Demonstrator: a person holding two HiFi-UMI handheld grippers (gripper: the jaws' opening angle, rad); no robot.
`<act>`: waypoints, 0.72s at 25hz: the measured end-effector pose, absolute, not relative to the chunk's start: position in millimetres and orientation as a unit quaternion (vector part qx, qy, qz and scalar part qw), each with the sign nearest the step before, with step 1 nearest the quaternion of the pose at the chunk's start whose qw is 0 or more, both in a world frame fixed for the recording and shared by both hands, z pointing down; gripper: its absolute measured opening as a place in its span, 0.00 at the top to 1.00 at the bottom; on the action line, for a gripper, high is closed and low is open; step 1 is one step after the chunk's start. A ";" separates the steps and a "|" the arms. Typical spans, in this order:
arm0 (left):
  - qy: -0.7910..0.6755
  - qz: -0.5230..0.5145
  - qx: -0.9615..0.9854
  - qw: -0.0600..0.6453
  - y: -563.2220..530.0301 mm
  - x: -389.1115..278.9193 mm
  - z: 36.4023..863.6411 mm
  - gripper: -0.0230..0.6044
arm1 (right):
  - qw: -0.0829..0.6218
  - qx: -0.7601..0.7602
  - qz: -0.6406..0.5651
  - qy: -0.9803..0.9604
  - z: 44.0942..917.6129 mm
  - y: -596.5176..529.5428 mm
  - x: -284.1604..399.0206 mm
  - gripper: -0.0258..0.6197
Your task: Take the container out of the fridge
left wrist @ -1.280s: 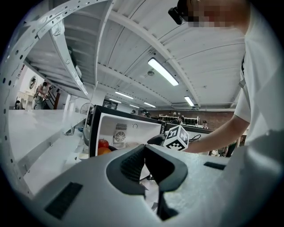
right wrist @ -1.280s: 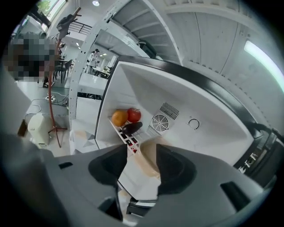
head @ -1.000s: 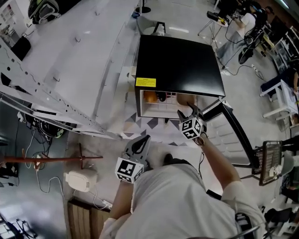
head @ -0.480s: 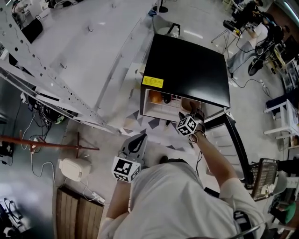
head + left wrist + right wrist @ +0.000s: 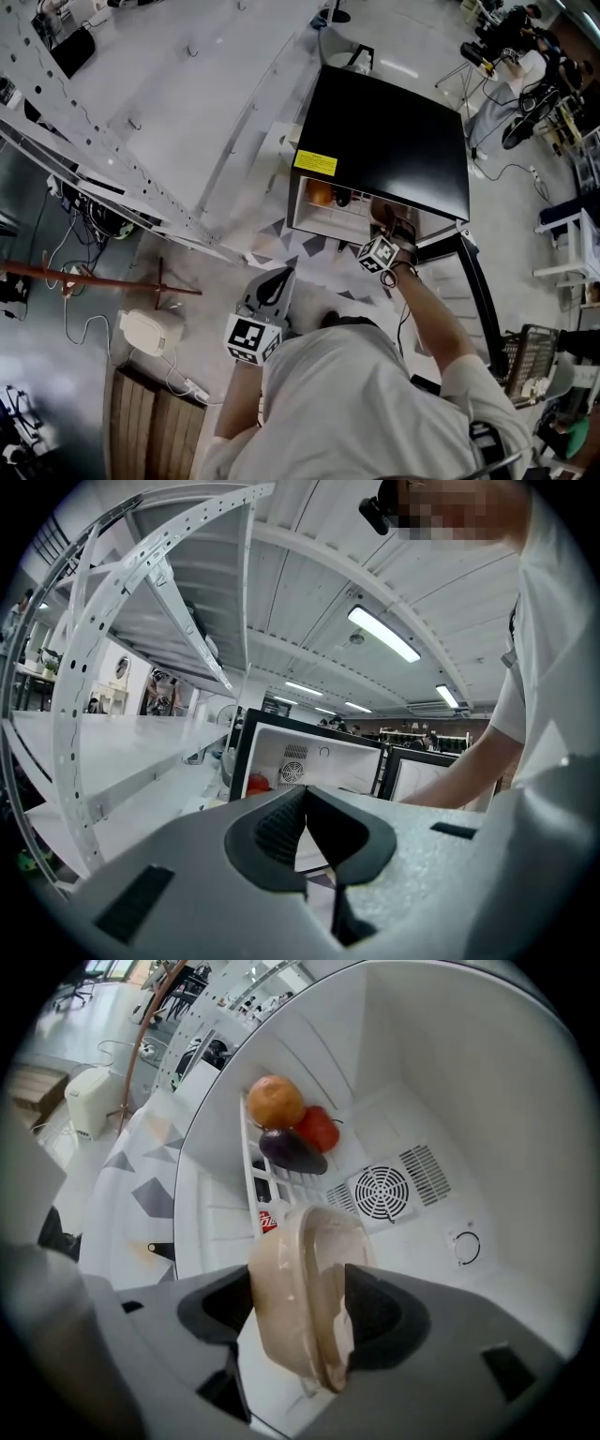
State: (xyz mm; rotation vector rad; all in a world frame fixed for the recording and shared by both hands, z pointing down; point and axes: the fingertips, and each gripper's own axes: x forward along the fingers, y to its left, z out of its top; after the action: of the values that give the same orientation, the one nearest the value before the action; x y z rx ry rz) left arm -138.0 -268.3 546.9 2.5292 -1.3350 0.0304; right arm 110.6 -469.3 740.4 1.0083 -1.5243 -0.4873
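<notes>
In the head view, the fridge's black top [image 5: 384,131] hid most of the inside. Of the container [image 5: 382,214] we saw only a tan sliver at the opening, just above the right gripper [image 5: 384,225]. In the right gripper view, the container's lower end [image 5: 300,1288] was cut off behind the gripper body. A red-labelled item [image 5: 268,1220] behind it was too covered to make out.

At the upper left of that view an orange [image 5: 276,1101], a red fruit [image 5: 319,1129] and a dark purple one [image 5: 291,1150] lay together on the shelf. A round fan grille [image 5: 382,1192] sat on the back wall. The open door [image 5: 469,281] stood at the lower right of the fridge.

The right gripper's [image 5: 298,1321] jaws had just been closing and were clamped on the container's two sides. In that view its long axis ran top to bottom and its rimmed face was turned to the right.

The left gripper [image 5: 306,794] hung outside the fridge, fingers together and empty.
</notes>
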 end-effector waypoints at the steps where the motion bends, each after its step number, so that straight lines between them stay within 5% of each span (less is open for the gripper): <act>1: -0.461 0.011 0.876 0.140 -268.5 -137.7 546.6 0.96 | 0.584 0.430 -0.211 -0.655 740.2 -467.8 110.0 0.49; 18: -0.424 0.013 0.895 0.140 -256.5 -146.5 549.2 0.96 | 0.499 0.482 -0.142 -0.706 694.0 -441.2 98.5 0.55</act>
State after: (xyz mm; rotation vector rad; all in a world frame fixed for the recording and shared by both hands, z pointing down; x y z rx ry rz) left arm -146.5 -256.5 549.2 2.5847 -1.2238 0.0367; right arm 98.5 -441.2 694.0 1.1655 -1.7083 -0.3425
